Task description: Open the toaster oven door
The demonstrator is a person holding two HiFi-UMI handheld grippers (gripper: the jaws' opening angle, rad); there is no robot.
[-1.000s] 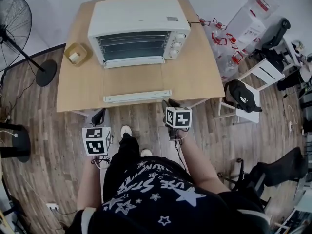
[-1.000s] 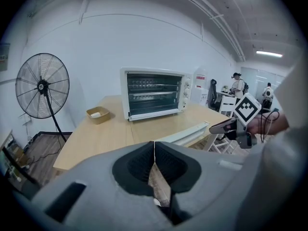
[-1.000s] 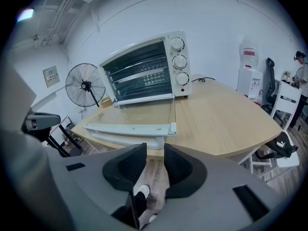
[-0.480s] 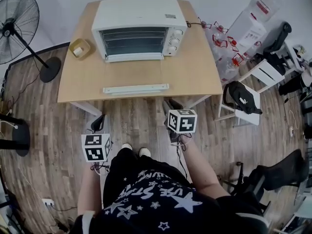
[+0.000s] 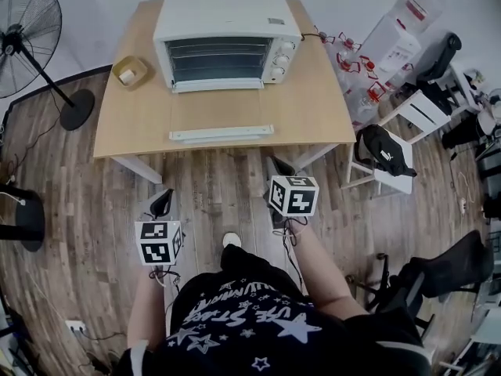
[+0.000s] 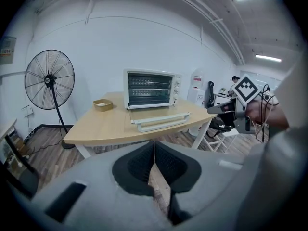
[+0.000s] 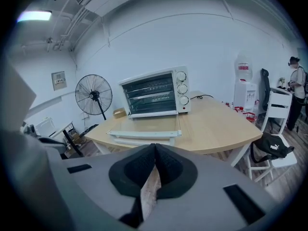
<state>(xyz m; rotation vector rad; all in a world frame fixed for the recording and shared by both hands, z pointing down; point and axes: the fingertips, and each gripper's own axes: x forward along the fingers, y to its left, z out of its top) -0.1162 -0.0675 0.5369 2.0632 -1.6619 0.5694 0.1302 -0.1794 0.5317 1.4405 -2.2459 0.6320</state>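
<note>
beside the toaster oven (image 5: 227,22), a tan tray (image 5: 138,63) holds a white lump (image 5: 127,75); left tool (image 5: 161,200), just-closed right tool (image 5: 279,164): jaws together, empty.

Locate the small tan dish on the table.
In the head view the tan dish sits at the far left corner of the table, just left of the toaster oven, toward the standing fan.

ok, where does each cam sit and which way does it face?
Head view: on the head, steeply down at light wooden table, white toaster oven; left gripper, right gripper, forearms show.
Left gripper view: on left gripper, facing oven; own shut jaws, right gripper.
Right gripper view: on right gripper, facing oven; own jaws, just closed, empty.
Shared: oven, black pedestal fan.
</note>
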